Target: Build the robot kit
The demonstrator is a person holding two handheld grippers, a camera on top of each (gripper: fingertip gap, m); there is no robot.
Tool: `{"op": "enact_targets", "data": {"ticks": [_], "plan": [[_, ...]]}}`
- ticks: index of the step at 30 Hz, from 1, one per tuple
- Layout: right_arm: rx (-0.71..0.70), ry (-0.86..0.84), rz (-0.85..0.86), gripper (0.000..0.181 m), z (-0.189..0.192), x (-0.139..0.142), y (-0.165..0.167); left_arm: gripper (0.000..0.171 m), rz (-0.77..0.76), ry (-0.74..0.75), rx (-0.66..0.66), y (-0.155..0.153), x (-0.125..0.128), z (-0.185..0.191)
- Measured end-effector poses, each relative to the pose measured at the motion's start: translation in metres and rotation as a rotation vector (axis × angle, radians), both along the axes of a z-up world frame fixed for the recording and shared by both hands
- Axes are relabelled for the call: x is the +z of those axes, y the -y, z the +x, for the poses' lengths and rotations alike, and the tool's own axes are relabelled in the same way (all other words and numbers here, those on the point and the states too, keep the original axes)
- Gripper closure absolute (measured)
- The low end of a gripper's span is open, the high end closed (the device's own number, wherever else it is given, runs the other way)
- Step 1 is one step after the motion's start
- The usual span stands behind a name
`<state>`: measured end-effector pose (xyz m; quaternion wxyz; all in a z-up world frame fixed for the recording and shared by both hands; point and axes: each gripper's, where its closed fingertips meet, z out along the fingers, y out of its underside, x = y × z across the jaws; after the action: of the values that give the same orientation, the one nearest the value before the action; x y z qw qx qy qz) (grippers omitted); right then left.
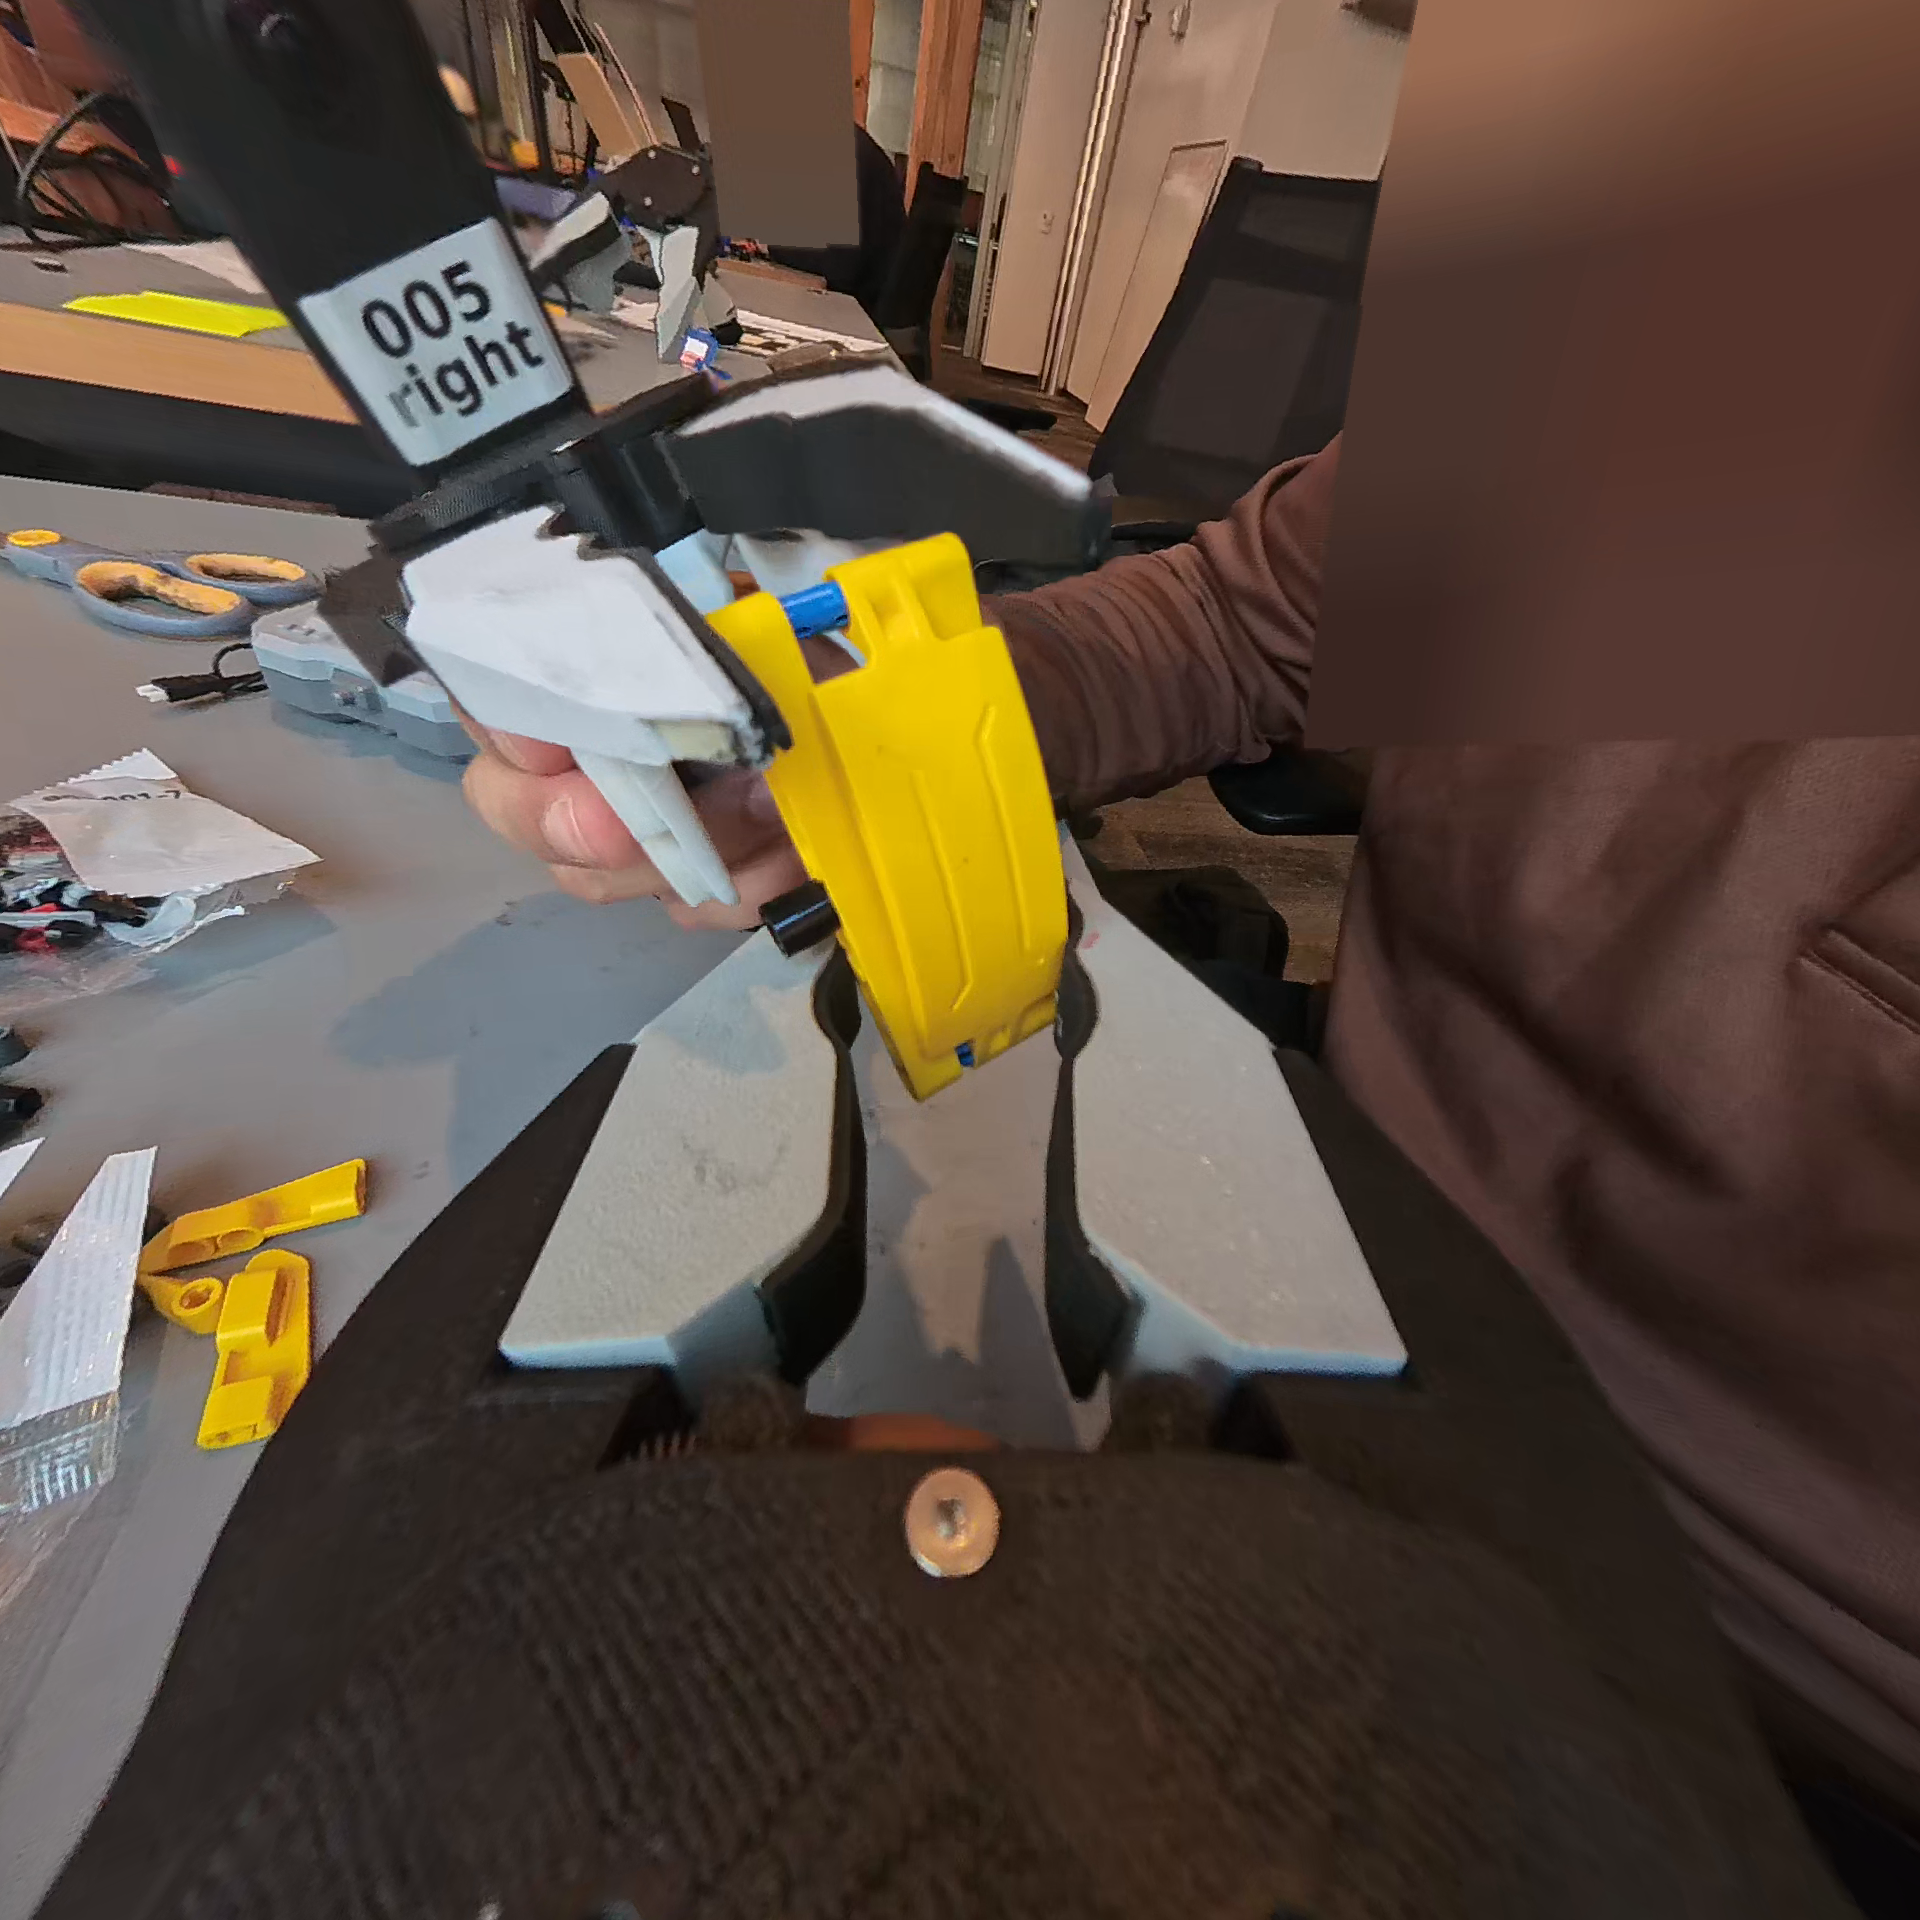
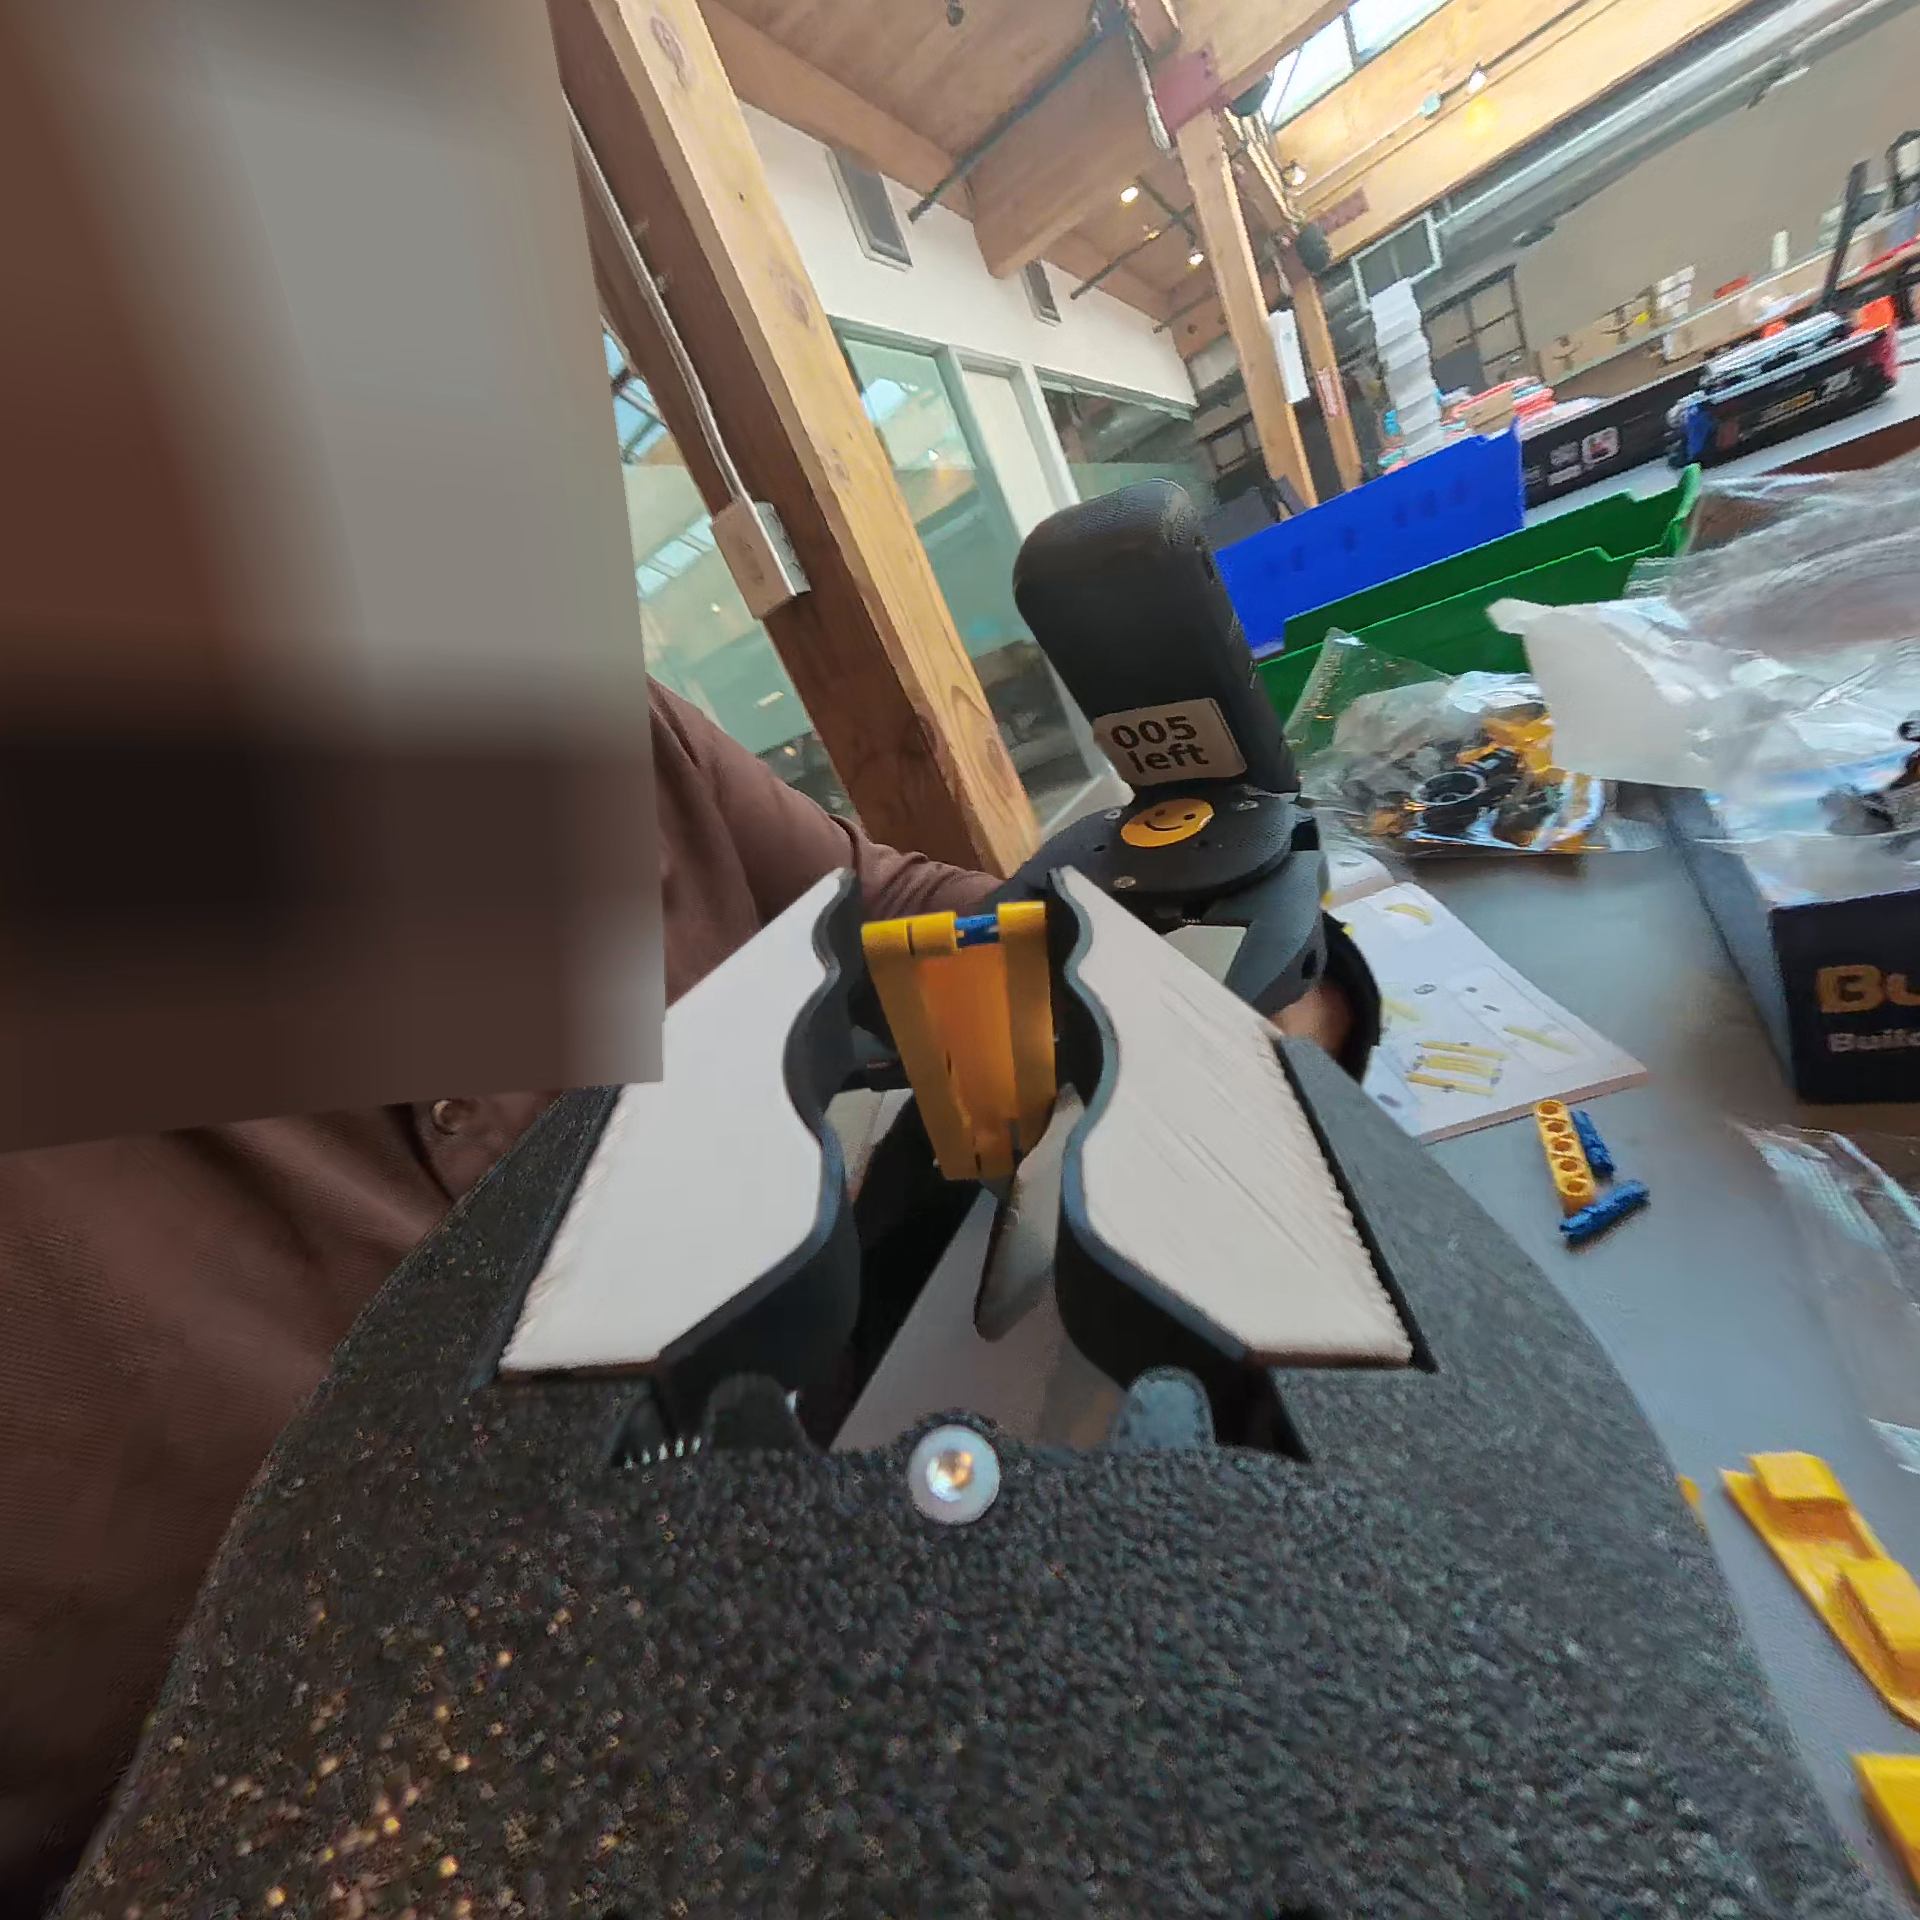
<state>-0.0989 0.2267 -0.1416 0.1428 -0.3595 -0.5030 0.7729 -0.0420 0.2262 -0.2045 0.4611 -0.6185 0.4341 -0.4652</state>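
Note:
A yellow curved toy panel (image 1: 925, 821) with a blue pin (image 1: 814, 606) at its top and a black pin (image 1: 798, 920) on its side is held in the air between both grippers. My left gripper (image 1: 956, 997) is shut on its lower end. My right gripper (image 1: 925, 623) comes in from the upper left and its jaws close on the top end. In the right wrist view the panel (image 2: 961, 1029) fills the gap of my right gripper (image 2: 951, 914), with the left gripper's black handle (image 2: 1143, 623) behind it.
On the grey table (image 1: 436, 997) lie scissors (image 1: 177, 587), a grey device (image 1: 332, 675), bags of parts (image 1: 135, 852) and loose yellow pieces (image 1: 255, 1288). An open booklet (image 2: 1475, 1008), a yellow beam (image 2: 1569, 1153), a dark box (image 2: 1829, 977) and bins (image 2: 1455, 613) stand to the right. A person in brown sits close. The tips of one gripper are about 8 cm away from the tips of the other.

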Motion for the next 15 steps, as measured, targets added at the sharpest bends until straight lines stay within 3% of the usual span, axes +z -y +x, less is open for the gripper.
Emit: {"op": "enact_targets", "data": {"ticks": [15], "plan": [[-0.051,0.018,0.052,0.149,-0.0004,-0.004,0.0009,0.14,0.003,-0.046,0.006,-0.0003,-0.0064,0.0027]]}}
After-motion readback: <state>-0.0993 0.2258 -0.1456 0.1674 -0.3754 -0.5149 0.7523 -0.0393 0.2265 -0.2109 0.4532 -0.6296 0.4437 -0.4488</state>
